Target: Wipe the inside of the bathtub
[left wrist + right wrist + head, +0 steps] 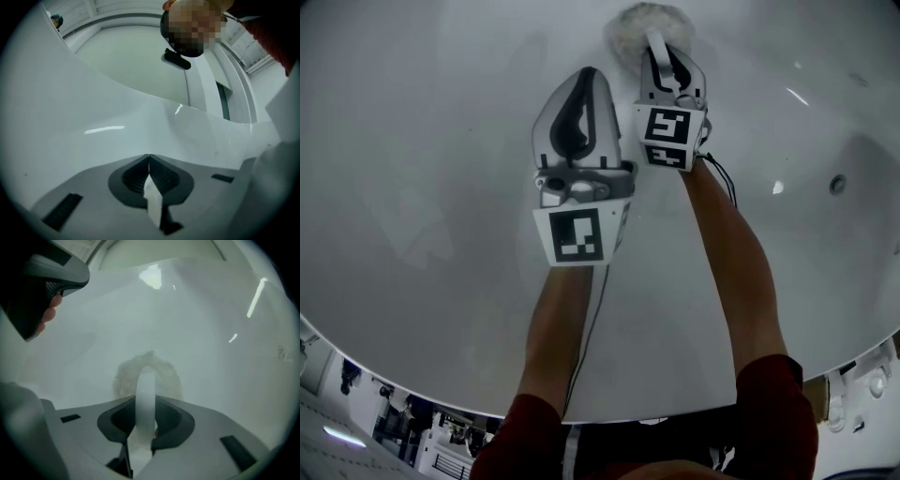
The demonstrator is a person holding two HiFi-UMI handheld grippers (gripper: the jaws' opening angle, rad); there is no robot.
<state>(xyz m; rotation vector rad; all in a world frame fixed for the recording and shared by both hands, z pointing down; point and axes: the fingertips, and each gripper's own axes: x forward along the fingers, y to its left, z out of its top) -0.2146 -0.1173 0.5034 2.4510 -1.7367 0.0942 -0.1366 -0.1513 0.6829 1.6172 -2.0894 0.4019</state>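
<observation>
Now wiping is on: the right gripper point(667, 49) pinches the white loop point(146, 390) of a fluffy round pale scrubber point(630, 22) against the shiny white bathtub wall point(441, 141). The left gripper point(585, 77) is closed, empty. Next, probably sweep sideways

The right gripper point(659, 42) is covering most of the fluffy pad point(628, 26), with only its fringe peeking out. The tub point(412, 141) is running off every edge. Clutter point(412, 427) beyond the rim is showing too small to name.
</observation>
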